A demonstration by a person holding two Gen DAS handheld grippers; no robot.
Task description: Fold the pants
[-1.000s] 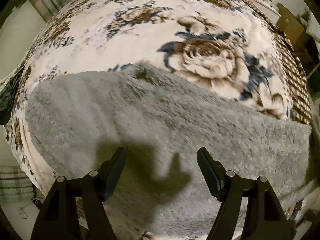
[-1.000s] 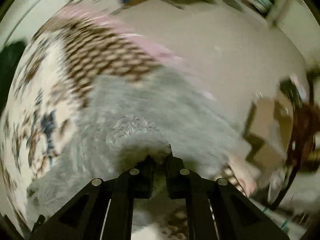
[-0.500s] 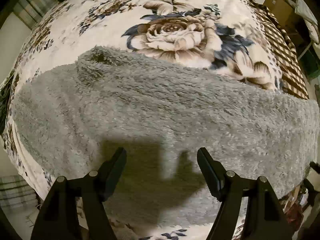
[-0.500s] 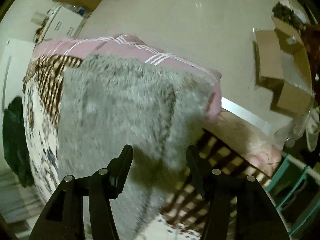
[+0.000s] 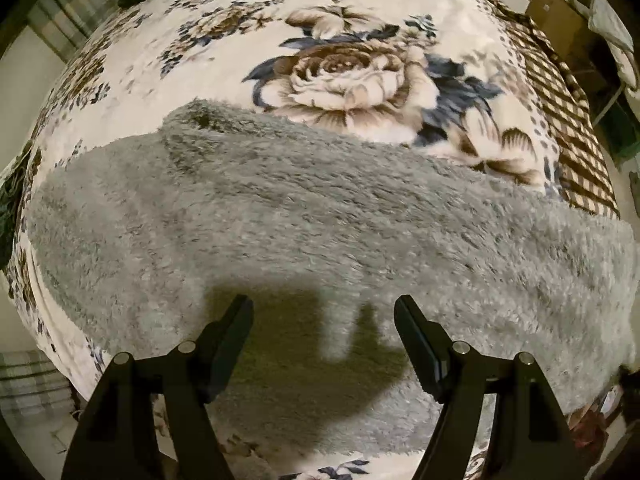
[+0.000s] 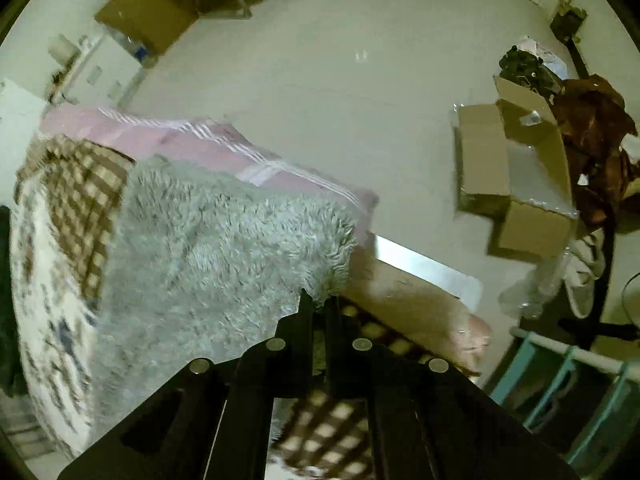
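A: Left wrist view: left gripper [image 5: 323, 322] spread wide above the grey fleece pants [image 5: 312, 216], which lie flat across the floral blanket [image 5: 224, 60].

B: Right wrist view: right gripper [image 6: 316, 304] pinches the pants' corner [image 6: 334, 280] at the bed edge. Advise lifting slowly, keeping corner aligned.

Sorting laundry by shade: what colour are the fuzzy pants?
Plain light grey pants, no pattern; clearest in the left wrist view.

The bed [image 5: 400, 8] is covered by a cream blanket [image 5: 224, 68] with brown and blue roses and a checked border. The grey fluffy pants [image 5: 304, 216] lie flat across it. 1 end reaches the bed corner, over the pink sheet [image 6: 168, 138].
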